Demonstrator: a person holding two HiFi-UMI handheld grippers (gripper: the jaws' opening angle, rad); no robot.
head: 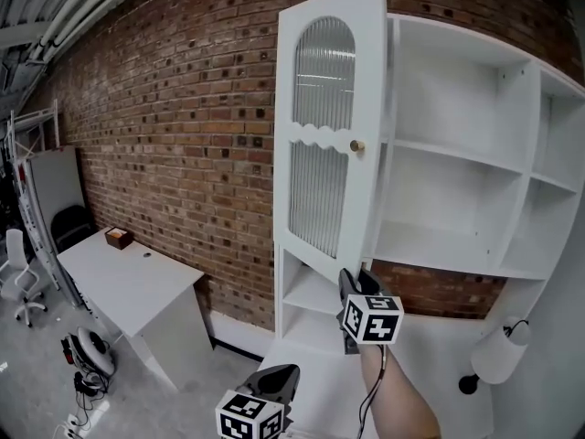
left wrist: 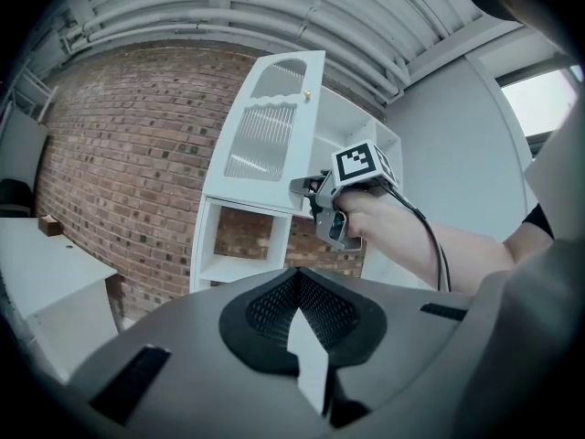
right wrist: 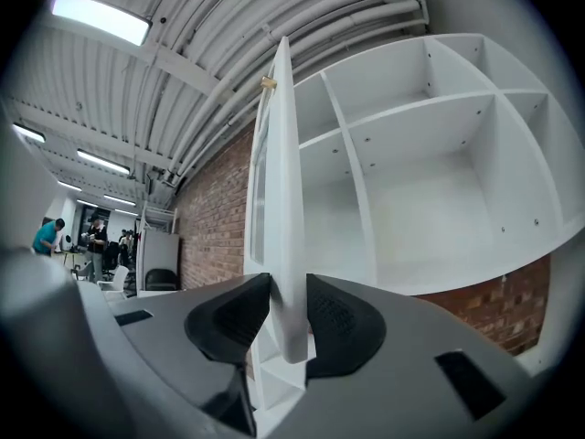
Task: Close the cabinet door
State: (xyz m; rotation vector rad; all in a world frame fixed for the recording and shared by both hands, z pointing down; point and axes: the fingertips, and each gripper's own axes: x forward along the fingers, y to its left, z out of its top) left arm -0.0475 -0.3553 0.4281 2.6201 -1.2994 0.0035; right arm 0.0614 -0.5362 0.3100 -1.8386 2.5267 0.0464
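Note:
The white cabinet door [head: 324, 135], with ribbed glass and a small brass knob [head: 356, 145], stands swung wide open from the open-shelved white cabinet [head: 457, 154]. My right gripper [head: 352, 277] is at the door's lower free edge. In the right gripper view the door [right wrist: 283, 199] runs edge-on between the two black pads, and the right gripper [right wrist: 288, 314] is shut on it. My left gripper [head: 274, 378] hangs low and nearer to me, away from the cabinet, shut with nothing in it. The left gripper view shows the left gripper [left wrist: 295, 277] with its tips together, and the door [left wrist: 265, 126] beyond.
A brick wall runs behind the cabinet. To the left stands a white desk [head: 128, 277] with a small brown box [head: 117, 237] on it, an office chair [head: 18, 273] farther left, and a fan with cables [head: 91, 350] on the floor. A white rounded object [head: 501, 350] sits low right.

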